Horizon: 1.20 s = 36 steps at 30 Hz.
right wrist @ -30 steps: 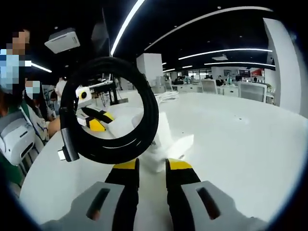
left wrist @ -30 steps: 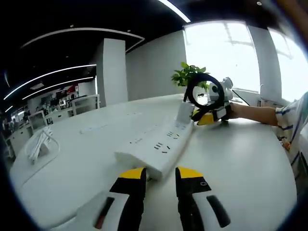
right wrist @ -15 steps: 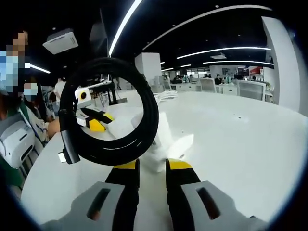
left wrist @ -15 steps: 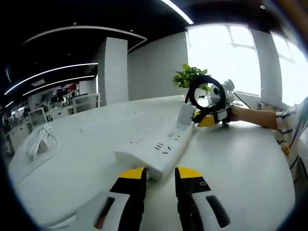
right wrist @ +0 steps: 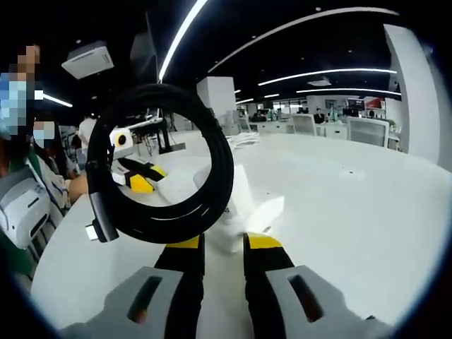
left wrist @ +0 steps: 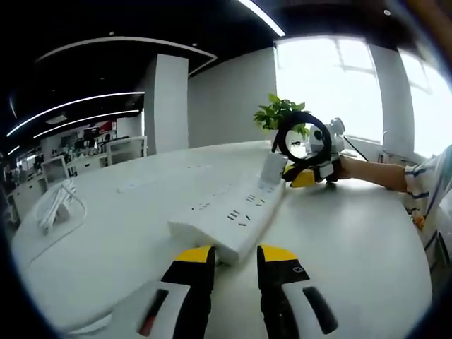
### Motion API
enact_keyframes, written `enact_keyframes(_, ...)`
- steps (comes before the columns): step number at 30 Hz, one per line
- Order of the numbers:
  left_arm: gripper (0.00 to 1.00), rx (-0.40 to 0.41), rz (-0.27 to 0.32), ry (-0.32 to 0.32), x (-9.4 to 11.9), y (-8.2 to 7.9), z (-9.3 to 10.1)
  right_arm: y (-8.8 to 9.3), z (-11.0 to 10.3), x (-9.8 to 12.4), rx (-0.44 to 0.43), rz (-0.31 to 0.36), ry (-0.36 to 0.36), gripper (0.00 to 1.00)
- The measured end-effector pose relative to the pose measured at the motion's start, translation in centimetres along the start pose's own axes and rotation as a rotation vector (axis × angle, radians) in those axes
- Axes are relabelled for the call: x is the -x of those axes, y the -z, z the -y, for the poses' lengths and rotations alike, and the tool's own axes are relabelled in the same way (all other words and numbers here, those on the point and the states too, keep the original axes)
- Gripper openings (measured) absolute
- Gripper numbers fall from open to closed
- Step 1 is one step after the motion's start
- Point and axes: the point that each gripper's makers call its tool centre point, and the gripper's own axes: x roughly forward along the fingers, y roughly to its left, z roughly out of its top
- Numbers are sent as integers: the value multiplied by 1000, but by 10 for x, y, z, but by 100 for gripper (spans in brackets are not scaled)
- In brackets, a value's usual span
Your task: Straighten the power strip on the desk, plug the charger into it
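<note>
A long white power strip [left wrist: 236, 212] lies slantwise on the white desk [left wrist: 353, 240]. Its near corner reaches the gap between the yellow tips of my left gripper [left wrist: 235, 256], whose jaws stand a little apart and open. At the strip's far end my right gripper [left wrist: 307, 171] is shut on the white charger [left wrist: 272, 167], with the charger's coiled black cable [left wrist: 302, 134] standing up as a loop. In the right gripper view the charger [right wrist: 236, 201] sits just past my right gripper [right wrist: 223, 244], and the cable loop [right wrist: 219, 169] ends in a plug [right wrist: 95, 227]. The left gripper [right wrist: 138, 178] shows beyond.
A potted plant [left wrist: 279, 109] stands at the desk's far side by the window. A bundle of white cable [left wrist: 56, 208] lies at the left. A person's forearm [left wrist: 374, 169] reaches in from the right. People [right wrist: 21, 198] are beside the desk's left edge.
</note>
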Motion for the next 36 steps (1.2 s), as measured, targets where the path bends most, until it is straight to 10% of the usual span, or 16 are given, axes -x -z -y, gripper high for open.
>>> enact_keyframes(36, 24, 18, -10, -91, 5, 1, -23, -2, -15, -9, 40, -45, 27, 16)
